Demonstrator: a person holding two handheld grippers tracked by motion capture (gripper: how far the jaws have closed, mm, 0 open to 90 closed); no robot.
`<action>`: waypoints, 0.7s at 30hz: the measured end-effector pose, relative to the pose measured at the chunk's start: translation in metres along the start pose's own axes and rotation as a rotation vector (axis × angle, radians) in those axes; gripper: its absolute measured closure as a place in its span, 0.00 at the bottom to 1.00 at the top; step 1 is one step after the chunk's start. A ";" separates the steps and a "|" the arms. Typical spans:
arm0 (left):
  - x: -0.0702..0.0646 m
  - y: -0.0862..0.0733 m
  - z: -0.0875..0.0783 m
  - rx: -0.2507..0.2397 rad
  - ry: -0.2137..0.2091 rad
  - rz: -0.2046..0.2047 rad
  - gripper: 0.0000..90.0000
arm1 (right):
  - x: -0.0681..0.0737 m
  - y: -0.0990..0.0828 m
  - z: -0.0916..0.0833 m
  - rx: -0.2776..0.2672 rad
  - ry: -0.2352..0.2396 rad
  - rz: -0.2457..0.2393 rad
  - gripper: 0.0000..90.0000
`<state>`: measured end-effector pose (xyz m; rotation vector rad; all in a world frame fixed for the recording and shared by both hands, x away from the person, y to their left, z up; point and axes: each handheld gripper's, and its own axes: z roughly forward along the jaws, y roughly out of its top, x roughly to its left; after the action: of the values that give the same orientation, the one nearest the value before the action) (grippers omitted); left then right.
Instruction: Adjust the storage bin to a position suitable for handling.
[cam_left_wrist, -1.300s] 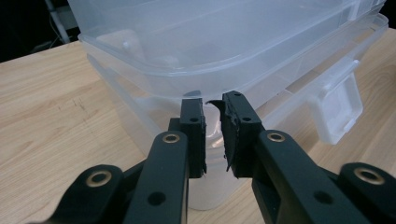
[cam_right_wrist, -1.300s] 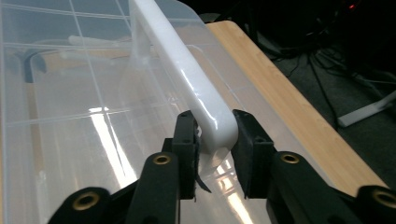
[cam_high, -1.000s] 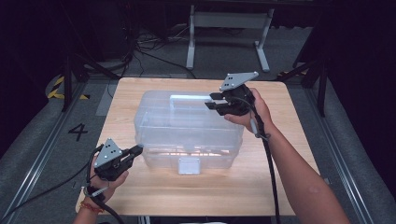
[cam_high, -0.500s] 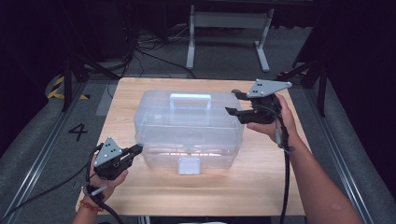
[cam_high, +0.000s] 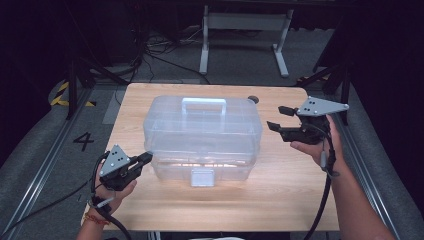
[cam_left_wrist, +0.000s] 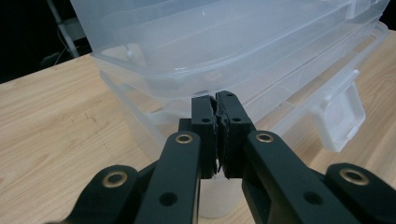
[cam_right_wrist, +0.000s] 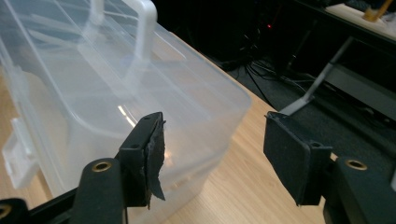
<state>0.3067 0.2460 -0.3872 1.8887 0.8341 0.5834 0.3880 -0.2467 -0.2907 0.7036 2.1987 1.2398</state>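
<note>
Clear plastic box in the middle of the table, a gripper at each end.

High view: the box (cam_high: 202, 137) sits mid-table (cam_high: 280, 200), lid down, handle (cam_high: 203, 104) on top, latch (cam_high: 202, 176) facing the person. The left gripper (cam_high: 145, 158) rests at the box's near left corner; the right gripper (cam_high: 278, 119) hangs just off the right end, touching nothing.
Left gripper view: its jaws are pressed together with nothing between them, tips just beside the lower rim of the box (cam_left_wrist: 224, 51).
Right gripper view: its jaws stand apart (they have just been opening), empty, with the end of the box (cam_right_wrist: 116, 107) ahead.
To do this well, I judge, steady the box with the left, then bring the right in squarely rather than nudging the slippery wall aside.
</note>
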 end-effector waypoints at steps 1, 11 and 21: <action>0.000 0.001 0.000 -0.005 0.000 -0.003 0.97 | -0.002 -0.010 0.001 0.017 0.001 0.010 0.43; 0.002 0.005 0.000 -0.004 0.000 0.009 0.97 | 0.006 -0.052 0.016 0.021 -0.002 0.012 0.44; 0.003 0.006 0.000 -0.004 0.001 0.014 0.97 | 0.020 -0.070 0.036 0.067 0.058 0.002 0.43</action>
<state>0.3102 0.2466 -0.3813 1.8917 0.8204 0.5937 0.3844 -0.2426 -0.3714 0.7047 2.2967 1.2069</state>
